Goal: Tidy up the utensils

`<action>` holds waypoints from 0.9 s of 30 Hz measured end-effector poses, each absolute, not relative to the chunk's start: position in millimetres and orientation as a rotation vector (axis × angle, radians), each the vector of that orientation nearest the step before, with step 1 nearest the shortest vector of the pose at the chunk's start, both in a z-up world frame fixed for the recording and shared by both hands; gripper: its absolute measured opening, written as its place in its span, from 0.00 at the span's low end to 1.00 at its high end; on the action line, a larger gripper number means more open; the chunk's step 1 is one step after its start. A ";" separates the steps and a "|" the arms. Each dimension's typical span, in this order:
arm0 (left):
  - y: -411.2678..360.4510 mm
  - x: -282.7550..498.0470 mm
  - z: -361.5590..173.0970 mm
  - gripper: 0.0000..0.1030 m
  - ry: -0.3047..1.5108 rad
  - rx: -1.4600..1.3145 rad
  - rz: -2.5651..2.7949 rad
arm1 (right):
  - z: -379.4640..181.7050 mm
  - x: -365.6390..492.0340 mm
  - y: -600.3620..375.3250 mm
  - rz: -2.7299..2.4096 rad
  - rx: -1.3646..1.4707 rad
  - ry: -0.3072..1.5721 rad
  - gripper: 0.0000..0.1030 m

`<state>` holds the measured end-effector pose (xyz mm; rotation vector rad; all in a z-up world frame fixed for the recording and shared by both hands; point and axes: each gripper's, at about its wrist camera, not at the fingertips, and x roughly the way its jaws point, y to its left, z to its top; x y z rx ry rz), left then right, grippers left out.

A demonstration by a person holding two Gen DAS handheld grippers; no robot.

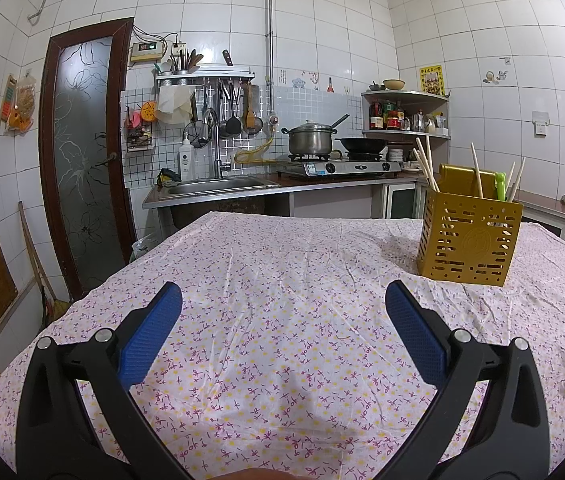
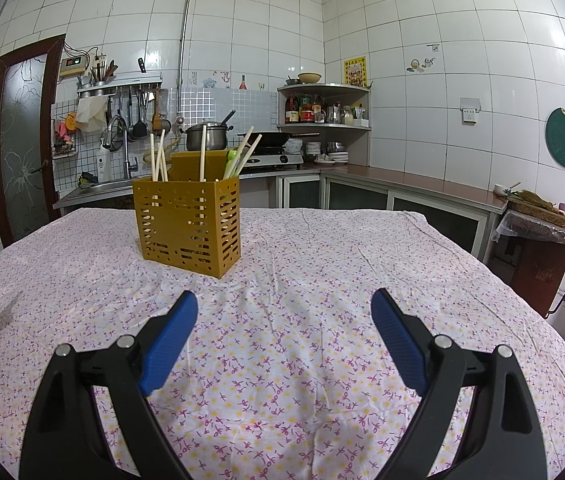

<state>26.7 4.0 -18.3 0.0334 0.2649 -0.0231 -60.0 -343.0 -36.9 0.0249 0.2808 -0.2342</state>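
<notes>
Both pairs of jaws stand wide apart with nothing between them: the left gripper (image 1: 282, 344) and the right gripper (image 2: 284, 344) each show blue ribbed pads spread over bare cloth. Neither touches anything.

A mustard-yellow perforated plastic utensil holder (image 2: 188, 226) stands upright on the table with the pink floral tablecloth (image 2: 322, 280), toward its far side. From the right wrist view it sits ahead and a little to the left; from the left wrist view it is well off to the right. Several pale wooden chopsticks (image 2: 202, 152) lean out of its top at different angles, along with a green-handled utensil (image 2: 232, 160) whose kind I cannot make out.

No loose utensils lie on the visible cloth, so the sorting looks finished, or nearly so. Whether the chopsticks are grouped by compartment cannot be judged, since the holder's inside is hidden.

Both hands hold their grippers low over the near edge of the table, angled slightly downward and pointing across it toward the kitchen counter with the gas stove (image 1: 338, 166), well apart from the holder. A sliver of the left gripper shows at the left edge of the right wrist view.
</notes>
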 end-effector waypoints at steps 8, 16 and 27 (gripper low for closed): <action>4.0 26.8 -18.2 0.95 0.266 0.033 -0.023 | -37.0 -60.1 -343.1 -0.234 0.025 0.281 0.84; 4.5 26.9 -17.9 0.95 0.266 0.033 -0.023 | -36.8 -59.9 -343.1 -0.234 0.025 0.281 0.84; 3.7 27.3 -19.4 0.95 0.268 0.031 -0.021 | -37.0 -60.1 -343.2 -0.234 0.024 0.281 0.84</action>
